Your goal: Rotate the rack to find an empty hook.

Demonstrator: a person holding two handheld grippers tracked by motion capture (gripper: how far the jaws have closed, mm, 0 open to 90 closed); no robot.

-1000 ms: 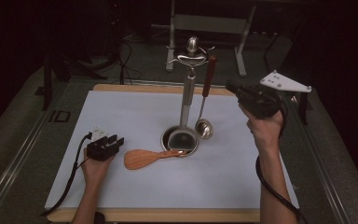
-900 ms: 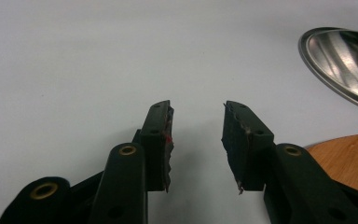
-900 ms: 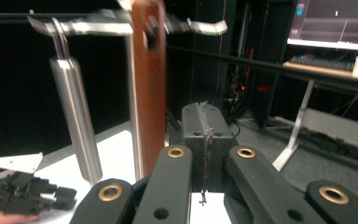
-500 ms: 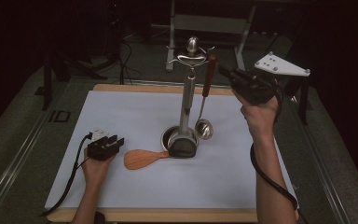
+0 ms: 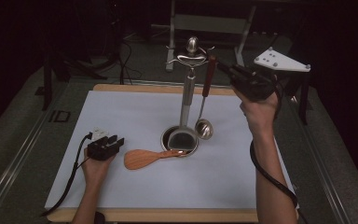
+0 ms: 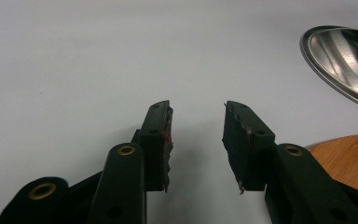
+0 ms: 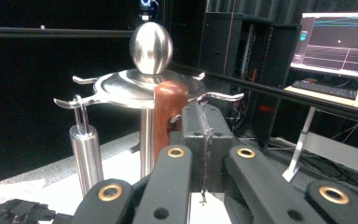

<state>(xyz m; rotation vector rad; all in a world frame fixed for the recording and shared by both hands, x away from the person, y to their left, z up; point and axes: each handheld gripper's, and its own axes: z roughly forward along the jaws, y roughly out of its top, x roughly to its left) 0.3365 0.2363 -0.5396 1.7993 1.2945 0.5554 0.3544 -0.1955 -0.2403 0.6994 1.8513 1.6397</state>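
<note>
The right gripper (image 7: 204, 140) is seen from behind, its two black jaws pressed together with no gap between the pads. Just beyond them, a reddish-brown wooden handle (image 7: 169, 116) stands upright beside the jaw tips; whether it is touched cannot be told. Behind it, a steel rack (image 7: 147, 88) with hooked arms is topped by an egg-shaped knob (image 7: 151, 48). A steel handle (image 7: 85, 154) hangs from a left hook. A lit monitor (image 7: 339, 42) is visible at upper right.

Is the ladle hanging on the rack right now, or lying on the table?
Hanging. The ladle hangs upright from the rack, bowl down; the shut right gripper is beside its handle.
</note>
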